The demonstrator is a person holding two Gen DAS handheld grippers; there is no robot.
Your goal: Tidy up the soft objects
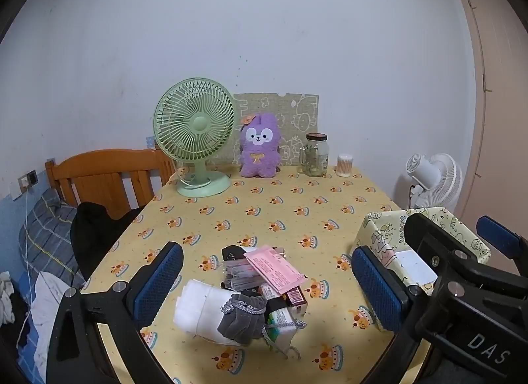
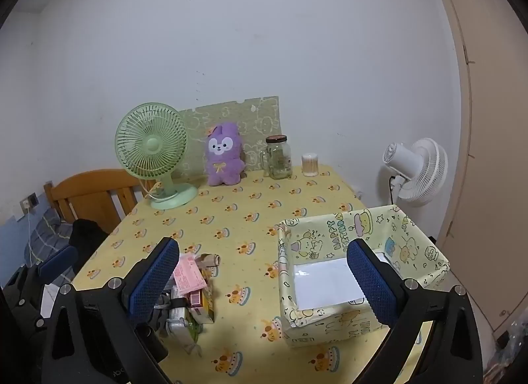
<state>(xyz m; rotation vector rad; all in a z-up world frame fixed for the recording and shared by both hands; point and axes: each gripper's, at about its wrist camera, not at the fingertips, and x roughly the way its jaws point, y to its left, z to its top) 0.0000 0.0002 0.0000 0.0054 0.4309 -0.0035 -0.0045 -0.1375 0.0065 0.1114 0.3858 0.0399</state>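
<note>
My left hand-held gripper [image 1: 267, 288] open over the pile [image 1: 250, 295] near the worktop's [image 1: 264, 212] front edge, my right hand-held gripper [image 2: 264, 281] open, box [image 2: 330, 328] beside, green fan [image 1: 194, 126] and purple plush [image 1: 260, 146] at the back edge

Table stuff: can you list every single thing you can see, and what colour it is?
desk fan: 1, green, back left of table
plush bunny: 1, purple, back, beside the fan
glass jar: 1, clear, right of the bunny
cotton swab tub: 1, pale, right of the jar
pile of small soft things: 1, mixed colours, front of table
gift box: 1, yellow, open, front right
standing fan: 1, white, beyond the table
left gripper: blue pads, open
right gripper: blue pads, open
</note>
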